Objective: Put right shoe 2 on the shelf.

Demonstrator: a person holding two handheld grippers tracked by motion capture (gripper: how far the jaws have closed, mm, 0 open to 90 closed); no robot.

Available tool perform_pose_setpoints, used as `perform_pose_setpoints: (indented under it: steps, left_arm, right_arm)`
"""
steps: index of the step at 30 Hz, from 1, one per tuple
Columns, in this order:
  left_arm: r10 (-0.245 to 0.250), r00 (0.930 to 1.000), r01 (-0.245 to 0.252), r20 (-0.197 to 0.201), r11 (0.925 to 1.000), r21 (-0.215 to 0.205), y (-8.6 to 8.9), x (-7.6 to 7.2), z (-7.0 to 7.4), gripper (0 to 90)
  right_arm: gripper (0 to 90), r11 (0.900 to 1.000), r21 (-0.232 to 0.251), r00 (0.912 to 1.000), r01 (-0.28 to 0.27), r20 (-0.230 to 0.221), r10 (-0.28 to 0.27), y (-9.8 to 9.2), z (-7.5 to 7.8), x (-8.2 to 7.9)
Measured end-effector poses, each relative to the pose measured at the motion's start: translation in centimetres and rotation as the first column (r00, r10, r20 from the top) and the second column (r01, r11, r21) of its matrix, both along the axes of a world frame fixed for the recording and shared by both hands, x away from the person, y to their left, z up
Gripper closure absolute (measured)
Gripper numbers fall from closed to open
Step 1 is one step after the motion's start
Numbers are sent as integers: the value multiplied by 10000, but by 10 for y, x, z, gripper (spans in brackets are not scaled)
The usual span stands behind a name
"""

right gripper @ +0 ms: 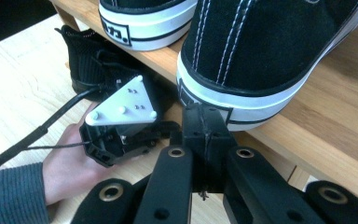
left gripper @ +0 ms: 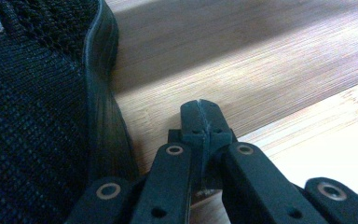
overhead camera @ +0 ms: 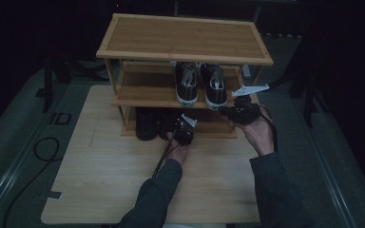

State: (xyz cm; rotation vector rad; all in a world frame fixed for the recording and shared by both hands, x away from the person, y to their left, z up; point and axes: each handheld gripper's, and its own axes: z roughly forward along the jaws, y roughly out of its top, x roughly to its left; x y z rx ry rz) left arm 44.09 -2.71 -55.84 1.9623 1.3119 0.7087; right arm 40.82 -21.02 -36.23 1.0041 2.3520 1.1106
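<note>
Both grippers closed, empty: left gripper (left gripper: 200,119) by black mesh shoe (left gripper: 37,107) on bottom shelf (left gripper: 242,70), prob. to nudge it. Right gripper (right gripper: 204,126) sits w/ tips at white-soled sneaker (right gripper: 270,60) heel, mid shelf (right gripper: 335,135), likely to push it in.

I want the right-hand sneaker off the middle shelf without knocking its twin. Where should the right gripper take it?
Grip the sneaker at its heel rim, coming from the front: the heel faces outward at the shelf edge. The right gripper, now shut, must open first.

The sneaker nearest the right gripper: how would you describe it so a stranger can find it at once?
Find the wooden shoe rack on the table. On its middle shelf stand two black canvas sneakers with white soles. Take the right sneaker, whose toe juts over the shelf edge beside the right gripper; the shoes below are all black.
</note>
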Motion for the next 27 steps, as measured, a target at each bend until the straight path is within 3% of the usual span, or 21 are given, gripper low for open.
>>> perform_pose_setpoints:
  steps: [27]
  left_arm:
    - [17, 10000, -17, 6, 10000, 2, 0, 0, 0, 900]
  right_arm:
    - [900, 9994, -6, 9994, -340, -87, 340, 20, -4, 9]
